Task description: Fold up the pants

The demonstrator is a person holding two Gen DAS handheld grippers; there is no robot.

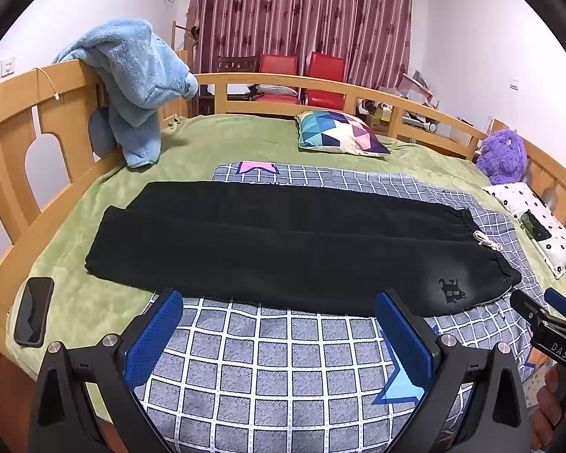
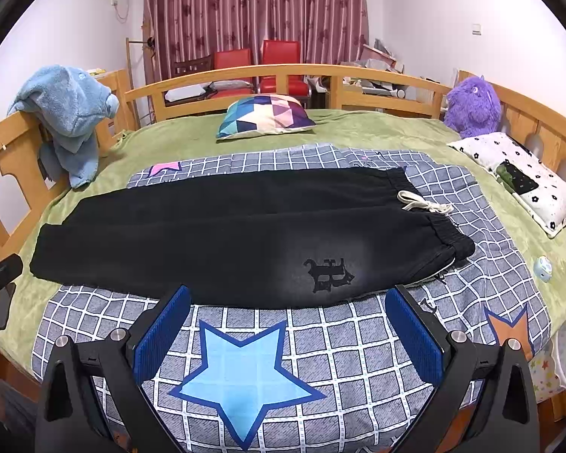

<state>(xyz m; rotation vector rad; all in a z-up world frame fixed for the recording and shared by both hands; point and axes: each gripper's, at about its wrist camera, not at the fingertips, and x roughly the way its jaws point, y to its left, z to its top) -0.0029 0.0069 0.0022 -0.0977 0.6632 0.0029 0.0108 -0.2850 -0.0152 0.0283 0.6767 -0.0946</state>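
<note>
- Black fleece drawstring pants are lying flat, legs together, across the grey checked star-print sheet on the bed; waistband pointing right
- left gripper and right gripper are hovering just short of the near edge; both jaws spread wide, gripping nothing

The pants are black with a darker black emblem and an off-white drawstring, lying on a grey sheet checked in white, with blue, pink and orange stars. The blanket under it is green; the cushion at its far edge shows teal, navy, purple and cream triangles. Both grippers' pads are blue on black frames.
</note>
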